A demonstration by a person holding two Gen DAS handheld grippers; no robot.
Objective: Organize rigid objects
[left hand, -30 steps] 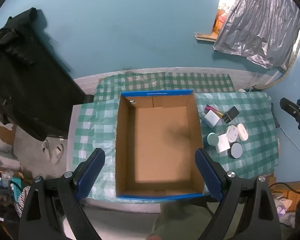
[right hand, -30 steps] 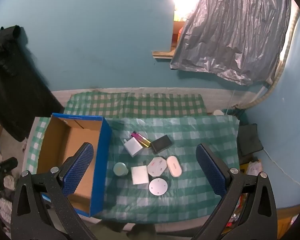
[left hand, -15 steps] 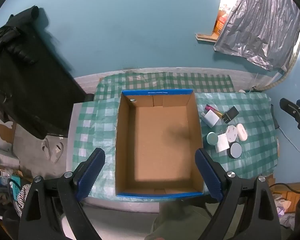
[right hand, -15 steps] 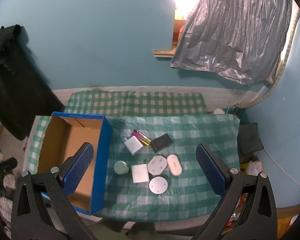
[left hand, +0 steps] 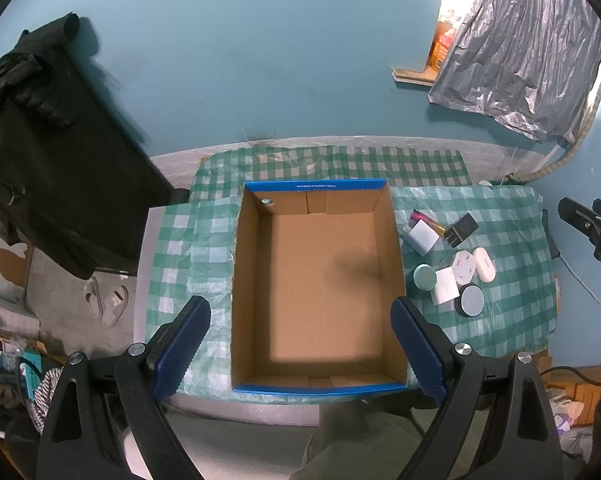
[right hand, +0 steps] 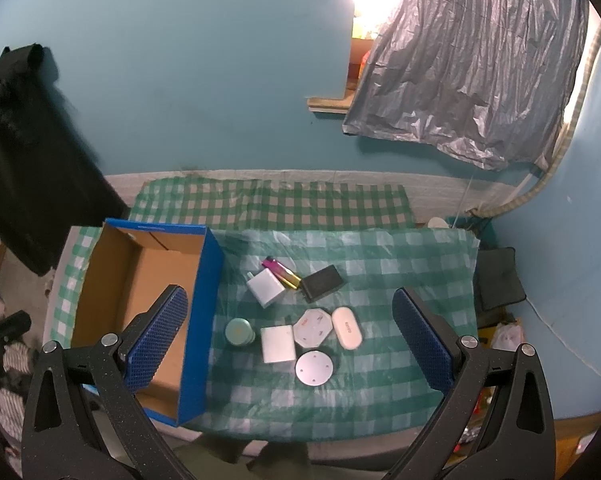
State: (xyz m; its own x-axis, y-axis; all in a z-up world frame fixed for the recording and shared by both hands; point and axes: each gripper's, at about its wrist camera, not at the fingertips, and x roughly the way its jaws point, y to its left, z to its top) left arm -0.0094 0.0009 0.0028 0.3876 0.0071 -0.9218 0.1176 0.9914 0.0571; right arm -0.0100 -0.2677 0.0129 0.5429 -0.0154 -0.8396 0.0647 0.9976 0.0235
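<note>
Cardboard box (left hand: 316, 280), blue-edged, sits on the left half of the table (right hand: 380, 248) and holds no items; only a small metal eyelet shows in its far left wall. Task progress is judged at zero: nothing has been moved into the box.

All eight rigid items lie in a cluster right of the box, toward the table's middle and near edge:
- white charger (right hand: 265, 289), just beside the box wall
- lighter (right hand: 281, 272), pink and gold, touching the charger's far side
- black case (right hand: 323, 282), right of the lighter
- teal jar (right hand: 238, 332), near the box wall
- white block (right hand: 277, 344), right of the jar
- octagonal pad (right hand: 312, 328), touching the block's corner
- white oval case (right hand: 346, 327), right of the pad
- grey disc (right hand: 314, 369), nearest the table's near edge

Left tongs (left hand: 300, 354) hang above the box, spread wide and holding nothing. Right tongs (right hand: 288, 340) hang above the cluster, likewise spread wide and holding nothing. Every item remains to be picked and placed.

Writing: a line of small white print runs along the box's far blue rim, and red markings show on the octagonal pad; the oval case carries a short word. None is legible at this resolution, possibly a brand name on the case.
</note>
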